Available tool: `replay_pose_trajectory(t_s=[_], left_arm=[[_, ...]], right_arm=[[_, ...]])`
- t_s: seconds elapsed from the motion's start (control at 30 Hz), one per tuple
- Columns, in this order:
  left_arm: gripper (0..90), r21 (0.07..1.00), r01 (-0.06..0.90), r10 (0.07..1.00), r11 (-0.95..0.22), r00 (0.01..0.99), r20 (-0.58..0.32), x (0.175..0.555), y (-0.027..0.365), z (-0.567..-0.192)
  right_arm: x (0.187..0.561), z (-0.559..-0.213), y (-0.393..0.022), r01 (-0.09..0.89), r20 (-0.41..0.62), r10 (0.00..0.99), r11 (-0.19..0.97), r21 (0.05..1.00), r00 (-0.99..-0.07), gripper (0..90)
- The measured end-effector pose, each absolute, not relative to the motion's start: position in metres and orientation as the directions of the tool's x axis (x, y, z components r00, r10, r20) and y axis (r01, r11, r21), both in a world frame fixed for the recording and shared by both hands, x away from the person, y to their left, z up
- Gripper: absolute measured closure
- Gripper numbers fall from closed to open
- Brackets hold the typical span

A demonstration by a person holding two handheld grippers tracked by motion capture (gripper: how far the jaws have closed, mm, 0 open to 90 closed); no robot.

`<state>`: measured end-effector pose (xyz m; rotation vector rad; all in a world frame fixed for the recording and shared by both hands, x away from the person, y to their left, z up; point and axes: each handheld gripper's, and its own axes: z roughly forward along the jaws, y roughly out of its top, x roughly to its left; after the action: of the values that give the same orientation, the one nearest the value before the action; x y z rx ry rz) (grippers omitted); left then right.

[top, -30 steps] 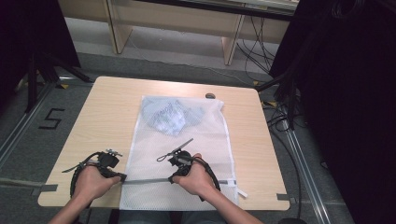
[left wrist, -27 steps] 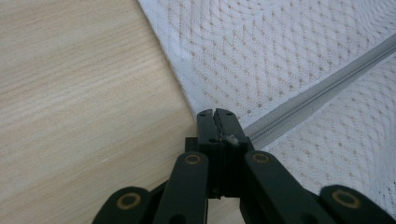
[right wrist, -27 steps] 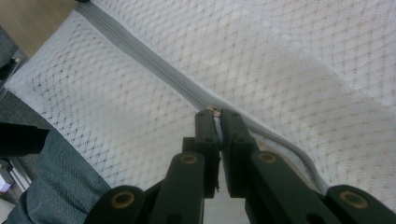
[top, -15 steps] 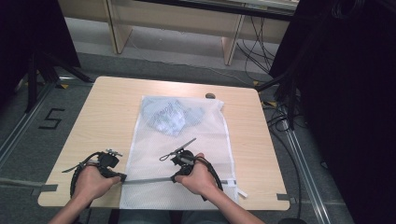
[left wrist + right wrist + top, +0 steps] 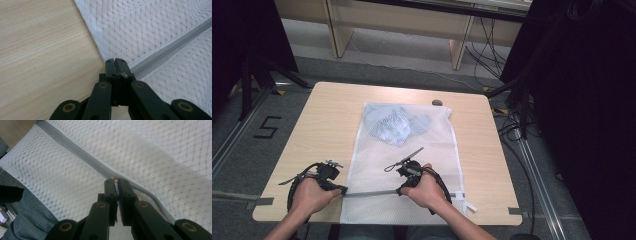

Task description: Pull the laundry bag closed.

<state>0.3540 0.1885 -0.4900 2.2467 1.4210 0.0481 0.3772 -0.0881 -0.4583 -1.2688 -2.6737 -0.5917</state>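
Observation:
A white mesh laundry bag [image 5: 377, 160] lies flat on the wooden table [image 5: 327, 115], with a pale blue garment [image 5: 392, 125] inside its far end. A grey zipper [image 5: 372, 193] runs across the bag's near part. My left gripper [image 5: 343, 190] is at the zipper's left end. In the left gripper view it [image 5: 116, 60] is shut on the bag's edge, right where the zipper [image 5: 170, 48] ends. My right gripper [image 5: 401, 191] is farther right along the zipper; in the right gripper view it [image 5: 115, 181] is shut on the small metal zipper pull [image 5: 114, 179].
A small dark object [image 5: 437, 102] lies at the table's far edge by the bag's corner. A white tab [image 5: 469, 205] sticks out at the bag's near right. The bag's near end hangs over the table's front edge above the person's lap [image 5: 27, 220].
My right hand has shifted slightly to the right along the zipper. The left gripper has stayed put at the zipper's left end.

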Motion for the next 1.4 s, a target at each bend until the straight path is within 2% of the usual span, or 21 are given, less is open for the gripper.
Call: replay_pose_trajectory(t_s=[1.33,1.4], left_arm=[[89.5,0.404,0.858,0.871,-0.318,0.432,-0.233,0.352,0.186,-0.49],[89.5,0.404,0.854,0.868,-0.326,0.44,-0.23,0.353,0.187,-0.49]], right_arm=[[0.379,-0.455,-0.101,0.778,0.255,0.739,0.554,0.295,-0.623,87.1],[0.379,-0.454,-0.102,0.796,0.267,0.753,0.536,0.282,-0.602,87.1]])
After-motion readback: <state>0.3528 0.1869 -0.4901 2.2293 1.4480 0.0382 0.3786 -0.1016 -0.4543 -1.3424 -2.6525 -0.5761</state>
